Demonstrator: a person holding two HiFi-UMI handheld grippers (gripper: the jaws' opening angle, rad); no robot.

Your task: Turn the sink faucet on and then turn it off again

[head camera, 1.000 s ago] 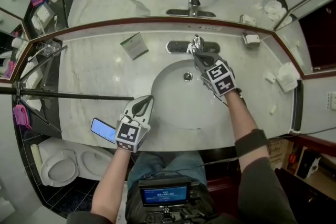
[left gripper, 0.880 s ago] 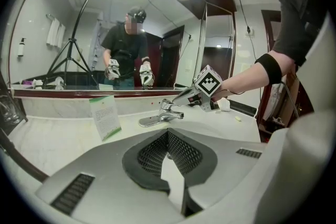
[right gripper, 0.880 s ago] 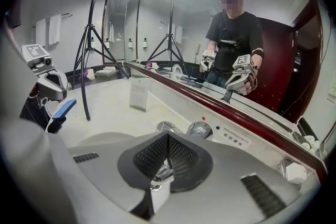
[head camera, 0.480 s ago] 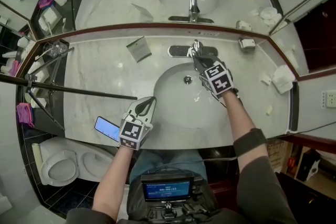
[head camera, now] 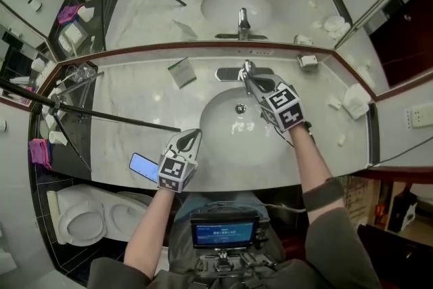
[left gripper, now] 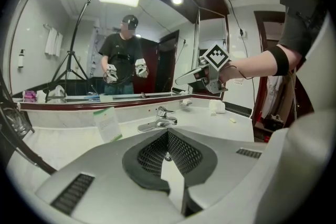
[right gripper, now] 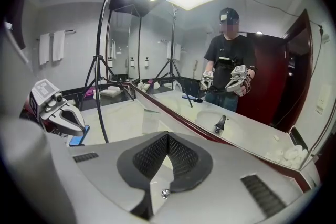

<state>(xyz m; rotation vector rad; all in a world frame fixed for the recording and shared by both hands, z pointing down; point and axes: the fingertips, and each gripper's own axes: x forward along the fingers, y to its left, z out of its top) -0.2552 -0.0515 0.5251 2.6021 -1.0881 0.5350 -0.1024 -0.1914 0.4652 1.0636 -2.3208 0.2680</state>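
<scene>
- Left tool [left gripper: 168,136]: jaws closed together, nothing between them.
- Faucet [left gripper: 159,119]: chrome, mounted on the pale surface [left gripper: 52,139] beyond the jaw tips.
- Green-edged card [left gripper: 108,123]: propped upright, left of the faucet.
- Right tool [left gripper: 184,78]: held in the air above and right of the faucet, not touching it.
- Mirror [left gripper: 79,18]: reflects a person holding both tools.

— Faucet [head camera: 224,73]?
— Spout partly covered by the right claw [head camera: 250,80].
— Phone [head camera: 141,164]?
— One end hidden behind the left claw [head camera: 189,139].
— Remainder?
— White bits [head camera: 333,103] on the worktop [head camera: 135,105]: too small to identify.
</scene>
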